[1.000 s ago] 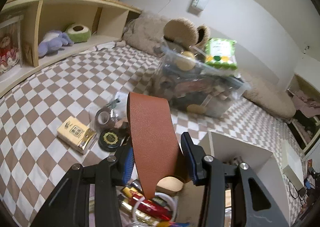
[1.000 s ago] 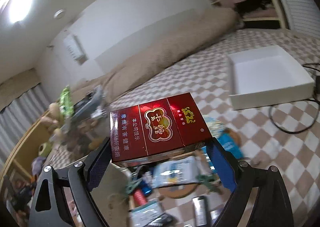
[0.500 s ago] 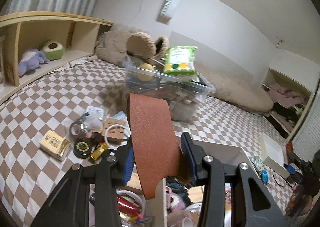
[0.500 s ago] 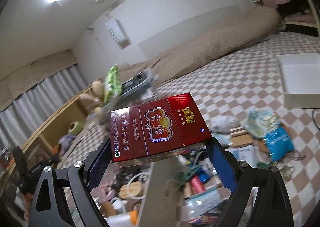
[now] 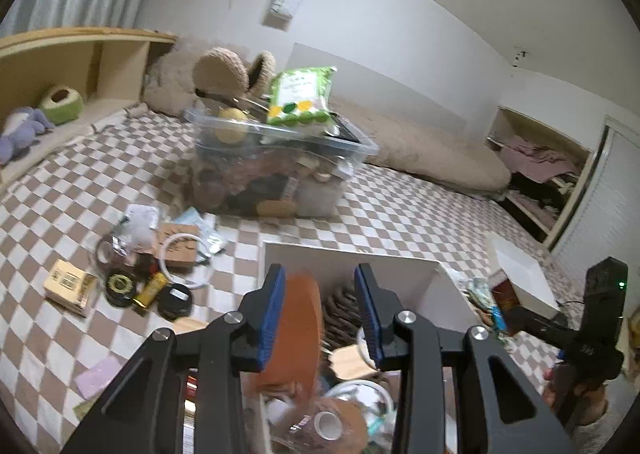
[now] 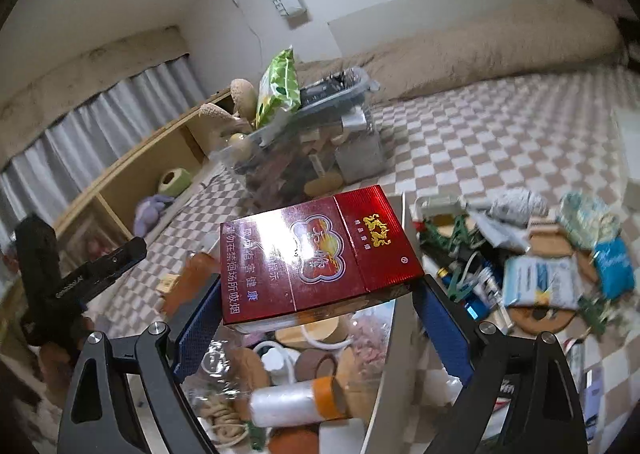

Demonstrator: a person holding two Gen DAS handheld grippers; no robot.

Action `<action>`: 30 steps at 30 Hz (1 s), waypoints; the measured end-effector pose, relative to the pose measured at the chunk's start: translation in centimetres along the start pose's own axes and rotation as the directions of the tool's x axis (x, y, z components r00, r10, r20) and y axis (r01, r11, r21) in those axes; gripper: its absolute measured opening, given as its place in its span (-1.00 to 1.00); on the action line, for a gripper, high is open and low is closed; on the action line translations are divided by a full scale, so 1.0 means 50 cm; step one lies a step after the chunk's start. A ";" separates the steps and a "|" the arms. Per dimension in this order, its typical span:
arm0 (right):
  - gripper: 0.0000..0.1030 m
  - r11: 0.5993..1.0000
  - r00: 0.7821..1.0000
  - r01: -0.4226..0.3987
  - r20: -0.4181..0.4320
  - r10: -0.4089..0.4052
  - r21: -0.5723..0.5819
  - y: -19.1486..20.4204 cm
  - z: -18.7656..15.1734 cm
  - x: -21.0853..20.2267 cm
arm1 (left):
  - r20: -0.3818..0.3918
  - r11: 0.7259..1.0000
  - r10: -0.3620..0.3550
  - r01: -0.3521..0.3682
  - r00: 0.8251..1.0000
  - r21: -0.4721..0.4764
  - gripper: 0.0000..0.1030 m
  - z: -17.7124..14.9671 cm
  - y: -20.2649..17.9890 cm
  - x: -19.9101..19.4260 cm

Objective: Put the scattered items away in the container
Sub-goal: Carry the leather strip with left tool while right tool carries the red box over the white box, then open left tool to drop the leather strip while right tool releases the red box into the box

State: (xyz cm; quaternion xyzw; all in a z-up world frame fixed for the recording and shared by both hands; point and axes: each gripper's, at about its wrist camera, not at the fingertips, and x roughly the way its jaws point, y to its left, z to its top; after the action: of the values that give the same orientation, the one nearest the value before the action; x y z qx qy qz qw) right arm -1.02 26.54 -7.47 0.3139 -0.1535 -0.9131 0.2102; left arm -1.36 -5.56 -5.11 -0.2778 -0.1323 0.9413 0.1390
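My left gripper (image 5: 320, 312) is open above the white box (image 5: 348, 258). The brown leather piece (image 5: 298, 334) is loose beside the left pad, blurred, dropping into the box among tape rolls and other items. My right gripper (image 6: 316, 318) is shut on a red cigarette pack (image 6: 316, 250) and holds it above the same white box (image 6: 394, 334), which holds rolls, cord and a wooden disc. The right gripper also shows in the left wrist view (image 5: 516, 316), and the left gripper shows in the right wrist view (image 6: 136, 250).
A full clear bin (image 5: 276, 170) with a green packet on top stands behind the box. Small items (image 5: 136, 278) lie scattered left of the box, more clutter (image 6: 532, 254) to its right. A white tray (image 5: 520, 278) lies far right. Wooden shelves (image 5: 80, 66) run along the left.
My left gripper has opened and let go of the brown leather piece, which now drops into the white box. My right gripper has carried the red pack over the box.
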 end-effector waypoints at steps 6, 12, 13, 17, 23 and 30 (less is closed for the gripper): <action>0.80 0.998 0.998 -0.059 -0.008 0.060 0.010 0.019 -0.002 -0.008 | -0.020 1.000 -0.023 0.023 1.000 0.013 -0.41 -0.004 -0.016 0.007; 0.80 0.995 0.995 -0.094 -0.038 0.093 -0.037 0.066 -0.006 0.004 | -0.043 1.000 -0.026 0.026 0.999 0.007 -0.41 -0.007 -0.015 0.016; 0.80 0.994 0.995 -0.097 -0.044 0.095 -0.043 0.072 -0.006 0.008 | -0.048 1.000 -0.030 0.030 0.998 0.006 -0.41 -0.008 -0.017 0.017; 0.80 0.994 0.992 -0.099 -0.084 0.094 -0.056 0.091 -0.011 0.034 | -0.060 0.999 -0.039 0.040 0.997 0.022 -0.41 -0.013 -0.031 0.021; 0.80 0.997 0.989 -0.048 -0.146 0.039 -0.062 0.104 -0.026 0.071 | -0.070 0.997 -0.046 0.050 0.996 0.056 -0.41 -0.020 -0.054 0.023; 0.80 0.997 0.984 -0.003 -0.176 -0.010 -0.075 0.109 -0.030 0.091 | -0.074 0.996 -0.034 0.040 0.997 0.083 -0.41 -0.025 -0.067 0.026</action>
State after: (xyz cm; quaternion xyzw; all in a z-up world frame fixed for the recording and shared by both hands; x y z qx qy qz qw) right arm -1.74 19.42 -8.67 0.3856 -0.0994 -0.8872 0.2330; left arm -1.09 -1.79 -5.65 -0.3033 -0.0924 0.9325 0.1729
